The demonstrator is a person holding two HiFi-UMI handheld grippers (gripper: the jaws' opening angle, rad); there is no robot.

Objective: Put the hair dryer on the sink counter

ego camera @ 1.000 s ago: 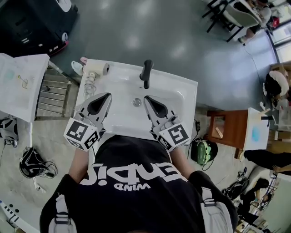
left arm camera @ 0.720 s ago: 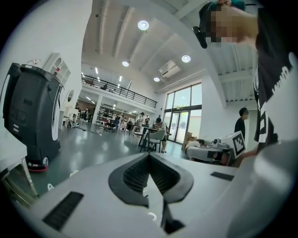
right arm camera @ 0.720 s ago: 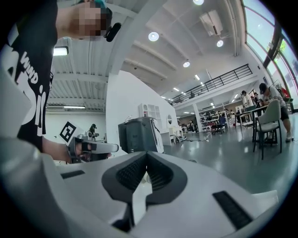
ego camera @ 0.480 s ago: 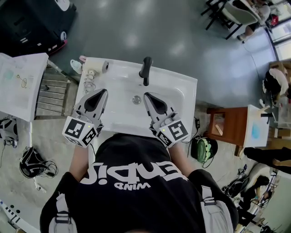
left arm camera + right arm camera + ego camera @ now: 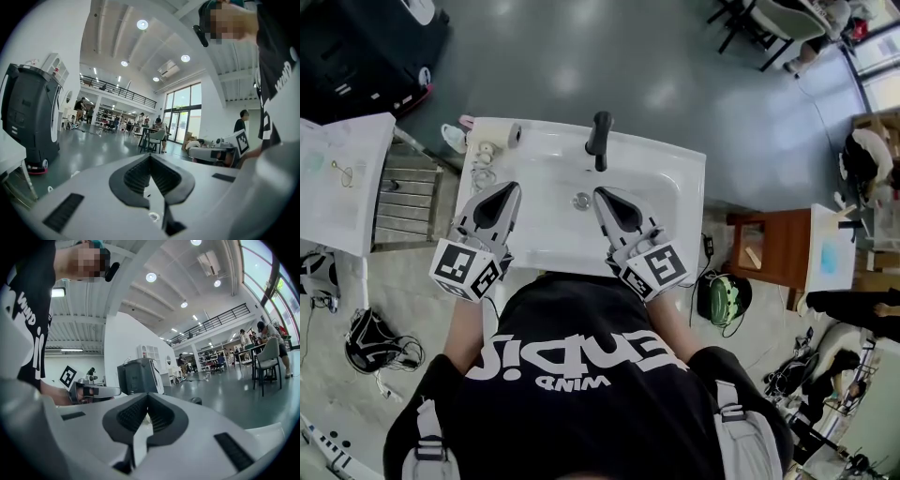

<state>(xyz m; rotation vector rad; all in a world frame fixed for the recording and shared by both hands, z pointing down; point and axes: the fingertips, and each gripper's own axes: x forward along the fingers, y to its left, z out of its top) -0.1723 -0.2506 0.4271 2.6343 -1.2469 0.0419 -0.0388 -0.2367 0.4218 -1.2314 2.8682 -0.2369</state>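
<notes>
Hovering above the sink [image 5: 670, 187], left claw [image 5: 512, 189] and right claw [image 5: 601, 195] are closed.

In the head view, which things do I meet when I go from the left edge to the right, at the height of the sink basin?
white table → metal rack → left gripper → sink drain → right gripper → wooden stand
</notes>
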